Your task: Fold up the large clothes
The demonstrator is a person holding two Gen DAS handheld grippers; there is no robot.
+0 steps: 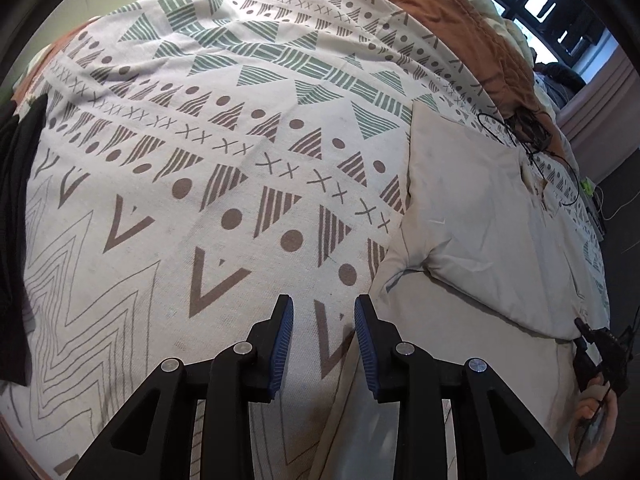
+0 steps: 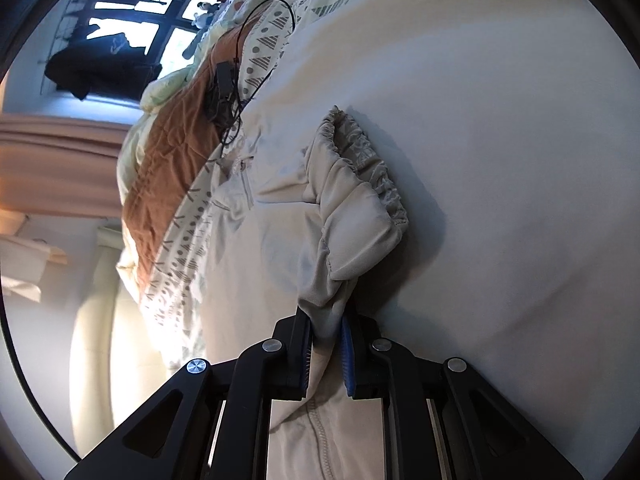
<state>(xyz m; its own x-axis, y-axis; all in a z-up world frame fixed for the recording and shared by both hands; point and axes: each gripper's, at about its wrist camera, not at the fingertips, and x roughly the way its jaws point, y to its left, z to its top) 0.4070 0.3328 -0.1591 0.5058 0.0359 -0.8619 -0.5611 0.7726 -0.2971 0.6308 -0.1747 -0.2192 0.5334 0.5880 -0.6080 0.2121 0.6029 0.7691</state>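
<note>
My right gripper (image 2: 325,330) has its fingers pinched on a bunched fold of the cream garment (image 2: 352,216), the cloth squeezed between the black pad and the blue one and running on down between the finger arms toward the camera. Just beyond my fingertips the gathered elastic cuff (image 2: 374,172) of that garment stands up in a loop, puckered, throwing a shadow on the pale cloth spread behind it. My left gripper (image 1: 323,312) holds nothing: its blue pads stand a narrow gap apart, hovering above the bed with bare patterned fabric showing between them.

Seen from the left wrist, the cream garment (image 1: 472,216) lies flat to the right of those fingers, a broad pale panel with a crisp folded upper edge, its near part reaching past the right pad and under the right finger arm. At the lower right edge of that view my other hand (image 1: 596,412) shows, holding black hardware; it is too warped there to say more.

Everything rests on a patterned bedspread (image 1: 192,184) of brown triangles, dots, crosses and green striped wedges. A black cable (image 2: 256,52) loops across it beyond the garment, beside a rust-brown quilt (image 2: 176,148). A dark cloth (image 1: 16,216) hangs at the bed's left edge, and a bright window (image 2: 132,20) sits far back.
</note>
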